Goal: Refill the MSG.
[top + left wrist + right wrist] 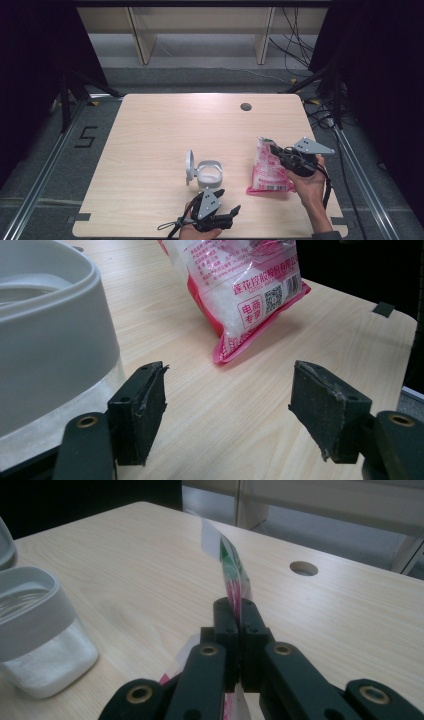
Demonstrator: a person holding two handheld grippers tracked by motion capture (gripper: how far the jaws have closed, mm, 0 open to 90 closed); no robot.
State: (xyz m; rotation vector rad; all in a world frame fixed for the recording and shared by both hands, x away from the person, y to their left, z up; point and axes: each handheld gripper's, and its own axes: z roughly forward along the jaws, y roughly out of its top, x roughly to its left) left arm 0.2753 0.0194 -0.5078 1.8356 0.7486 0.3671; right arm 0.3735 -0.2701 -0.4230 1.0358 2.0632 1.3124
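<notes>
On the wooden table, the left gripper sits low at the near edge with its jaws standing wide and nothing between them, just beside the grey-white container, whose lid stands open on its left side. The container holds something white, perhaps a powder or grains, though the high view is too small to be sure. Further right, the right gripper has its jaws pinched tight on the top edge of the pink-and-white bag, whose lower end reaches the table near the container; past it lies a round hole in the tabletop.
</notes>
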